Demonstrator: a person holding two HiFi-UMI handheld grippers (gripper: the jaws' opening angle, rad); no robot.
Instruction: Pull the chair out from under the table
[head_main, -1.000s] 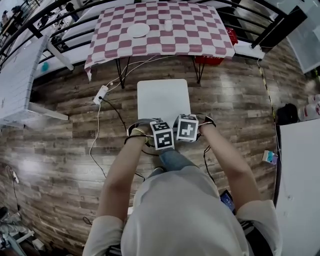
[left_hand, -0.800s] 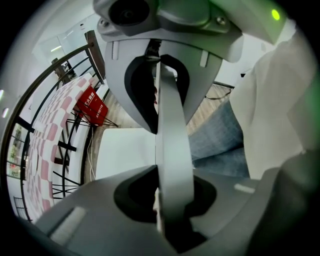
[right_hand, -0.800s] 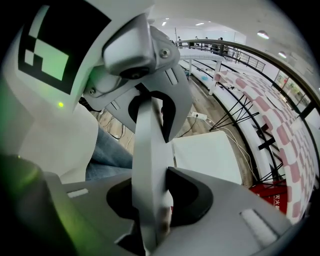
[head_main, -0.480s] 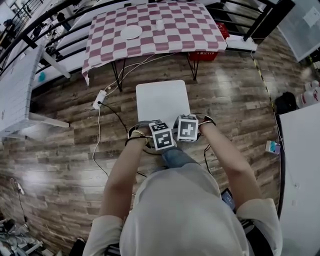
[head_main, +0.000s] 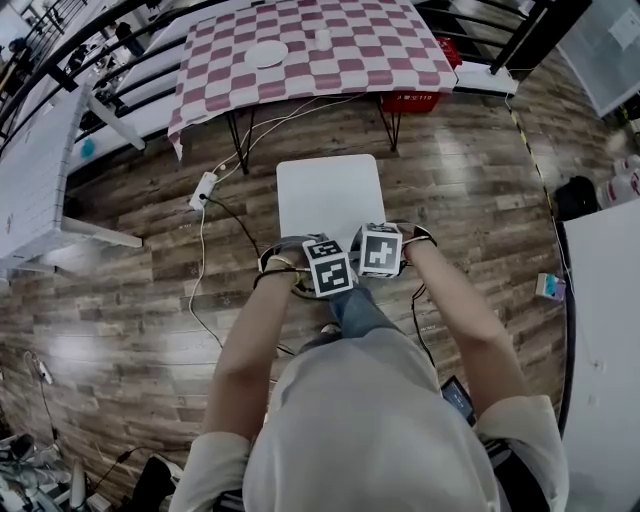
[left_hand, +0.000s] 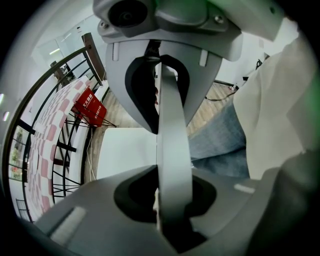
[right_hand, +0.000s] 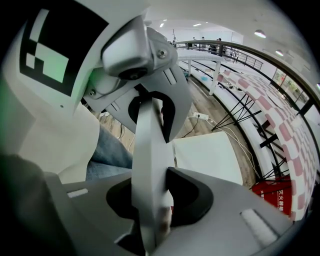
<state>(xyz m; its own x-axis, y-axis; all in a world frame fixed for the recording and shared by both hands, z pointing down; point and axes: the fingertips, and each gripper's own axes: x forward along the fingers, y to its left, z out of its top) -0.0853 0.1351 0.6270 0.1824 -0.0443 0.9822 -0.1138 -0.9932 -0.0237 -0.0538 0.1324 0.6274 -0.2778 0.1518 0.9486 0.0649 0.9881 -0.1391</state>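
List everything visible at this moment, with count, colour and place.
chair: one, white, on the wood floor clear of the table, in front of the person
table: one, red-and-white check cloth, beyond the chair
plate: one, white, on the table
cup: one, pale, on the table, right of the plate
red box: one, under the table's right end
power strip: one, white, on the floor left of the chair
small box: one, pale, on the floor at right
left gripper: one, grey, shut on the chair's back
right gripper: one, grey, shut on the chair's back
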